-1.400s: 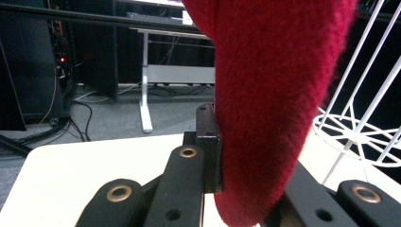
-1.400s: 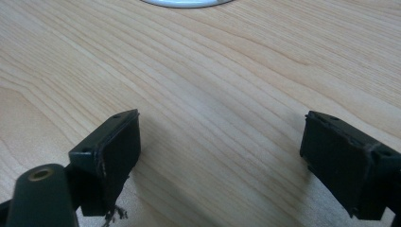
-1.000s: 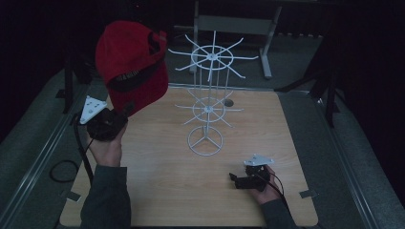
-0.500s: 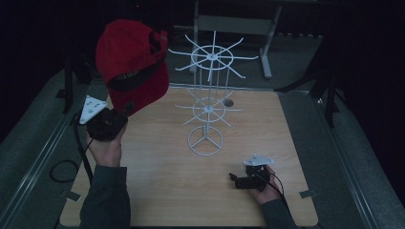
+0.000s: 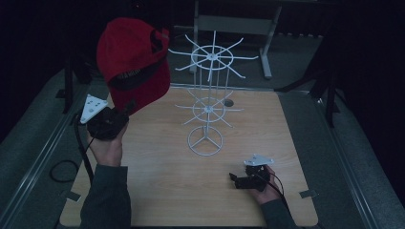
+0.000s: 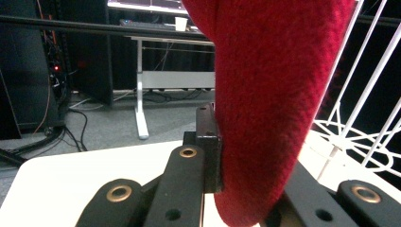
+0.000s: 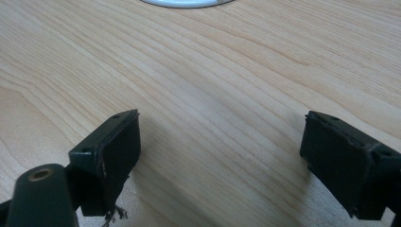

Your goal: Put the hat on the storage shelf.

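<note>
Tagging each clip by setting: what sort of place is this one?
Probably a lab or workshop set up for recording: a wooden table on dark matting, a height-adjustable desk with a keyboard, and an equipment rack.

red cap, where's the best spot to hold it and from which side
Hold the red cap by its stiff brim, from below and edge-on, as the left tongs do now: their jaws are shut across the brim's thin edge, and the crown stands above them. The brim is flat and firm, so it seems a surer hold than the soft crown. The right tongs rest open over the table.
</note>
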`<state>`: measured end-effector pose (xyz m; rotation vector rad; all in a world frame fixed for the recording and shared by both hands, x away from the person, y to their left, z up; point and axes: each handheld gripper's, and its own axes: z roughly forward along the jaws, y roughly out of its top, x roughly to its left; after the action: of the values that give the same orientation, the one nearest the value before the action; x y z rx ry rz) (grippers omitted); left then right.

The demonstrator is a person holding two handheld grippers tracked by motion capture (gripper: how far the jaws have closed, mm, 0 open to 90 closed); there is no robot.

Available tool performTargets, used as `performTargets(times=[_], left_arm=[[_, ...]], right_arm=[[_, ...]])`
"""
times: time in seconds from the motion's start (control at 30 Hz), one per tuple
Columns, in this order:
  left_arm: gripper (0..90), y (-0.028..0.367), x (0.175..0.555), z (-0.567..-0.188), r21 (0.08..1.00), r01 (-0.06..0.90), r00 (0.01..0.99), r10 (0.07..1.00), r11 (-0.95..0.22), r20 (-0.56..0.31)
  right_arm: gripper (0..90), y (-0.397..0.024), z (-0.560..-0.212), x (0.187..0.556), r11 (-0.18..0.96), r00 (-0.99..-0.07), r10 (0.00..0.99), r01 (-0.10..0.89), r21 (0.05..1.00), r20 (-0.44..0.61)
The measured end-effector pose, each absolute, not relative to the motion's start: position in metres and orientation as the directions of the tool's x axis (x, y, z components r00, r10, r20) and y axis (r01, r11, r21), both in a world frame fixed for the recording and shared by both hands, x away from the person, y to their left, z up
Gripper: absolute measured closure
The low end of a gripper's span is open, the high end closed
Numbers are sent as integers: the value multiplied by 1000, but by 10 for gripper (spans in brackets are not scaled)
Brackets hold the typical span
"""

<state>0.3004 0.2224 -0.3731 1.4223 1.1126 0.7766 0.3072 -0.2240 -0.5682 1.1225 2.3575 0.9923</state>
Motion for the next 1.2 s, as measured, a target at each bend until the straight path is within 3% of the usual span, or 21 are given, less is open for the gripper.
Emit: performTargets(times=[1.2], left_arm=[[857,214,291,-366,987,152,392,913,54,-110]], right_arm=[[129,-224,-568,307,441,-626,780,537,719,-11]])
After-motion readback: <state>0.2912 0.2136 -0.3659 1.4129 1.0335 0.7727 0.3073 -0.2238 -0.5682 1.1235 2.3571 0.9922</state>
